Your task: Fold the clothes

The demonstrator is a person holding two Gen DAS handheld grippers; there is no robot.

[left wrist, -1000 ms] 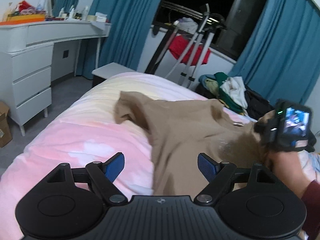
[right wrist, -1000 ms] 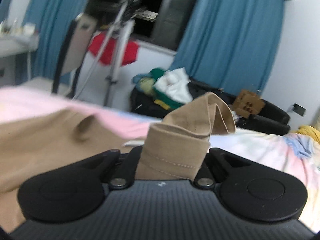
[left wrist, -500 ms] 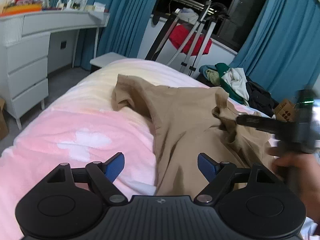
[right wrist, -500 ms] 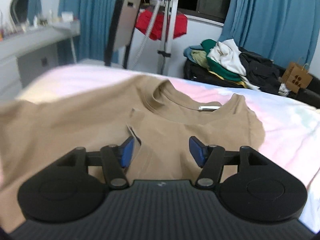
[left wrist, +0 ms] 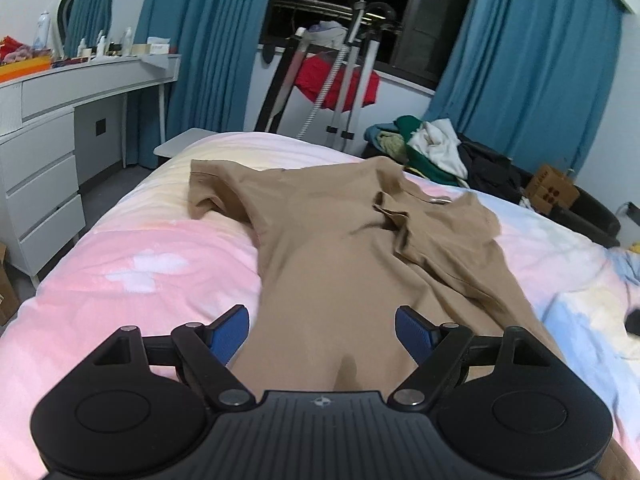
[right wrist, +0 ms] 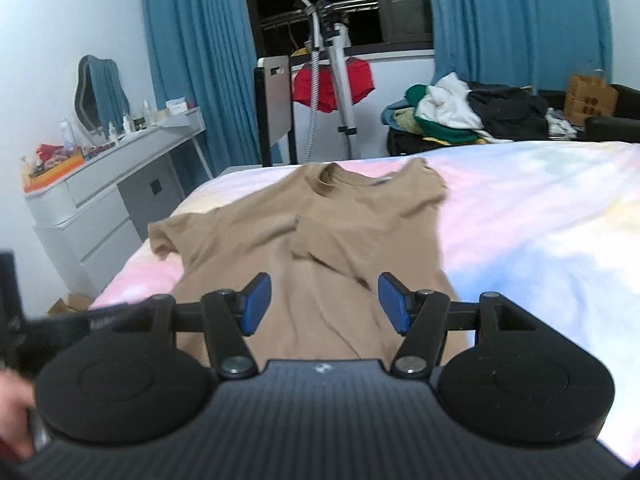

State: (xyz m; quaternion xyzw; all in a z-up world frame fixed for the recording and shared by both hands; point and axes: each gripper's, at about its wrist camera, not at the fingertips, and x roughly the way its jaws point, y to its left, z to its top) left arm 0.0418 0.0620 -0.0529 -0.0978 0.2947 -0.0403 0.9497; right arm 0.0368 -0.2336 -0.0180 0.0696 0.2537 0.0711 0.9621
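Left wrist view: lying flat on the pastel bedspread (left wrist: 132, 268), tan T-shirt (left wrist: 340, 264), long axis running 6 to 12 o'clock, collar pointing toward 1 o'clock, hem nearest. Right sleeve (left wrist: 436, 240) lying folded inward over the chest; left sleeve (left wrist: 212, 190) spreading out at 10 o'clock. Left gripper (left wrist: 322, 334) hovering over the hem, released, holding nothing.

Right wrist view: right gripper (right wrist: 324, 304) hovering likewise, spread apart and empty. Risking: folded flap sliding back or bunching if dragging the slack fabric; pinching the bedspread along with the hem.

No legible text, labels, brands or numbers on anything in view.
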